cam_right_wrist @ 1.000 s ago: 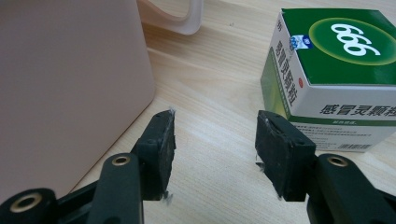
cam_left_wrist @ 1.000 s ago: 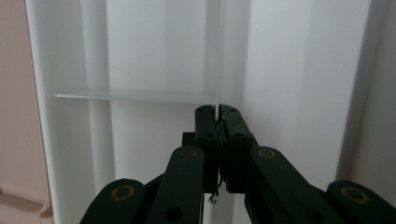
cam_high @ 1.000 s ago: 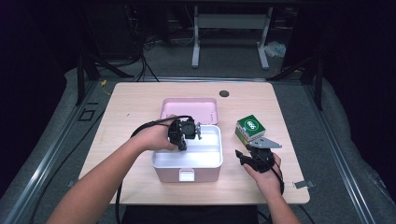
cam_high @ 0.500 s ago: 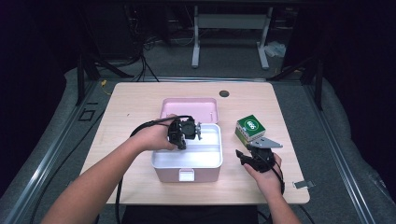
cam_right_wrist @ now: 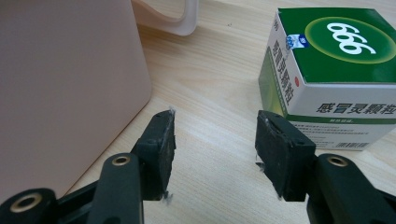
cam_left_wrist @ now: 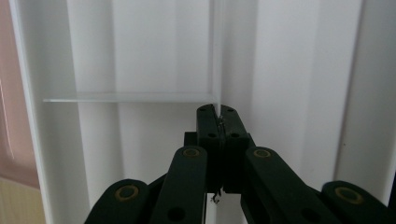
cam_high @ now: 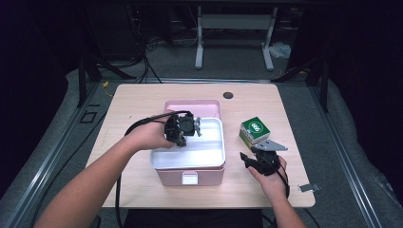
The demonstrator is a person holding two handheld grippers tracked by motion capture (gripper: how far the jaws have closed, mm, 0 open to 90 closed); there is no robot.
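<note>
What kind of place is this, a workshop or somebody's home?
Probably a recording studio or lab, not a home: a lone wooden table on grey matting, black surroundings, cables and a metal stand behind, and cabled handheld grippers.

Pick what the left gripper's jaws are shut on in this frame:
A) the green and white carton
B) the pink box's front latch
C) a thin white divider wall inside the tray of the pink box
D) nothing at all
C: in the left gripper view the left gripper pinches the thin divider wall of the white tray, edge-on between its closed pads.

A green medicine box [cam_high: 255, 129] stands on the table [cam_high: 133, 102].
</note>
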